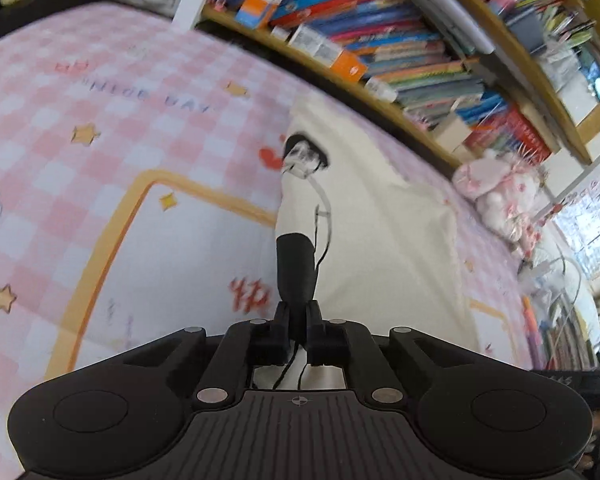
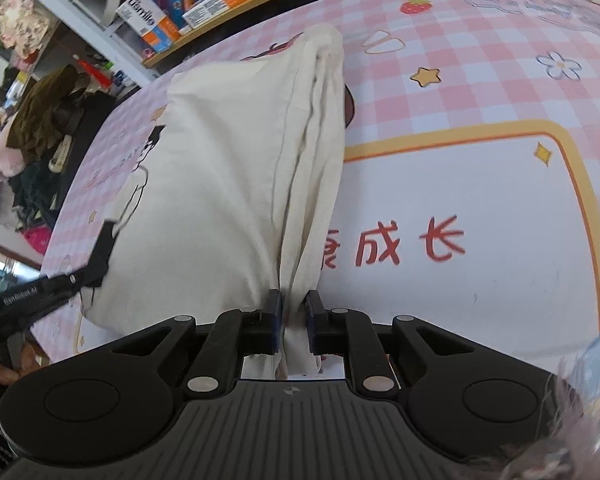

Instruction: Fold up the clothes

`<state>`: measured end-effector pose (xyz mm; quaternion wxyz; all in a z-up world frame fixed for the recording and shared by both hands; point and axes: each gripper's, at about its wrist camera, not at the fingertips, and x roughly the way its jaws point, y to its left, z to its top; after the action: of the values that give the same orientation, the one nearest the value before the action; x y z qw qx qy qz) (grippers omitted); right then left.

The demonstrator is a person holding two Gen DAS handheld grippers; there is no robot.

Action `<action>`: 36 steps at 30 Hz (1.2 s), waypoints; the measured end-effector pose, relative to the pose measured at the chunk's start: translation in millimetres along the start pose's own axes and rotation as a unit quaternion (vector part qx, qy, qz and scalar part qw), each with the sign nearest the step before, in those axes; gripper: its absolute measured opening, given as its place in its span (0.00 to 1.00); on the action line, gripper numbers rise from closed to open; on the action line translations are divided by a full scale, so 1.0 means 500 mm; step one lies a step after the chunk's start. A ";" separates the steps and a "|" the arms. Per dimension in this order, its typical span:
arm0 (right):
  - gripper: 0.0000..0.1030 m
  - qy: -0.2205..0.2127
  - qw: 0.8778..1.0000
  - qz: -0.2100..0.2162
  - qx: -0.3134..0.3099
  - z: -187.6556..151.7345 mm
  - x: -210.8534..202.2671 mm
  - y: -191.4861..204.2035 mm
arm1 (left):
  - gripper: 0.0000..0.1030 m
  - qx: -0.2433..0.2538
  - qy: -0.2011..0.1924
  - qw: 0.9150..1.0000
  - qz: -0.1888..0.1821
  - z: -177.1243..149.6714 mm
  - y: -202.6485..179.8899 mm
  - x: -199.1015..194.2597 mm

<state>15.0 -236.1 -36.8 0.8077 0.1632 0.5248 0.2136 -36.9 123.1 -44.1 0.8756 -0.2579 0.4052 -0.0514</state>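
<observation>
Cloth is bunching between the closed jaws of the right gripper (image 2: 293,308), which is pinching a gathered edge of the cream T-shirt (image 2: 228,152); folds are running away from the pads up the bed. The left gripper (image 1: 298,310) is nearly closed too, and in its own view it is pinching a black-printed edge of the same shirt, with dark threads trailing back between the jaws. In the right wrist view it is reaching in at the shirt's left edge. The shirt is lying on the pink checked bedsheet (image 2: 480,60), partly doubled over, so a fold seems to be in progress, with both edges held. Next, the two hands probably need to carry their edges across together and lay them flat, keeping the fabric taut. Readable writing: "Clenille" or similar on a box (image 2: 146,16) on the bookshelf (image 2: 216,26), red Chinese characters "成长" (image 2: 412,246) on the sheet, and "GenRobot.AI" on the left gripper's finger.
</observation>
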 end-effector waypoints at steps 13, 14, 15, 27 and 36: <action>0.54 -0.056 0.992 -0.031 0.109 -0.067 -0.076 -0.014 | 0.89 0.165 -0.077 0.982 0.045 -0.048 -0.075 -0.095; 0.56 -0.056 0.992 -0.029 0.111 -0.071 -0.078 -0.011 | 0.91 0.170 -0.089 0.980 0.059 -0.054 -0.081 -0.102; 0.57 -0.056 0.992 -0.029 0.113 -0.074 -0.079 -0.009 | 0.91 0.176 -0.094 0.978 0.065 -0.058 -0.085 -0.106; 0.65 -0.052 0.990 -0.043 0.127 -0.092 -0.076 -0.002 | 0.91 0.234 -0.063 0.969 0.042 -0.103 -0.123 -0.113; 0.34 -0.046 0.989 -0.043 0.133 -0.068 -0.030 0.009 | 0.91 0.284 -0.050 0.957 0.023 -0.122 -0.147 -0.108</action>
<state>-22.3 -238.5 -36.3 0.8107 0.2557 0.5172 0.0995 -109.1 50.9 -3.8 0.9328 0.0087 0.3355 -0.1313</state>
